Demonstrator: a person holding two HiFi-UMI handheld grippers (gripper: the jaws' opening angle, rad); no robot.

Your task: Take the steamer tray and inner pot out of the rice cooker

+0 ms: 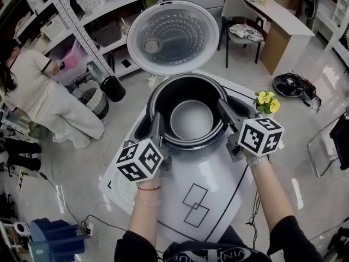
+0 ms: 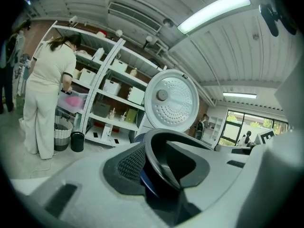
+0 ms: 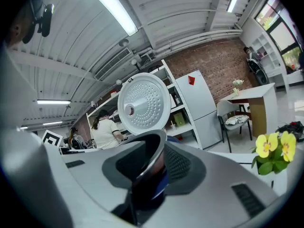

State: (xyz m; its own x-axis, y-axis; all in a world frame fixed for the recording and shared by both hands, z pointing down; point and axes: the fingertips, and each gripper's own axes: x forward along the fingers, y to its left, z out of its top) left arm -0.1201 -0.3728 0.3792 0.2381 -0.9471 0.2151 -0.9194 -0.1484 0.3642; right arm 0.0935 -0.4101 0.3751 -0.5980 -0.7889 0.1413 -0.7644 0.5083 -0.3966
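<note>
The rice cooker (image 1: 228, 89) stands on a white table with its round lid (image 1: 173, 37) swung up at the back. Its dark inner pot (image 1: 191, 120) sits inside, grey bottom showing. My left gripper (image 1: 158, 126) is clamped over the pot's left rim, and my right gripper (image 1: 225, 111) over its right rim. In the left gripper view the curved dark rim (image 2: 155, 145) runs between the jaws of the gripper (image 2: 161, 171), with the textured pad against it. In the right gripper view the rim (image 3: 153, 152) is likewise pinched by the gripper (image 3: 143, 171). No steamer tray is in view.
The white table (image 1: 218, 201) carries printed rectangle outlines near me. Yellow flowers (image 1: 267, 101) stand just right of the cooker. A person in white (image 1: 38, 91) works at the shelves (image 1: 82, 15) on the left. A chair (image 1: 242, 29) and desk (image 1: 281, 23) are at back right.
</note>
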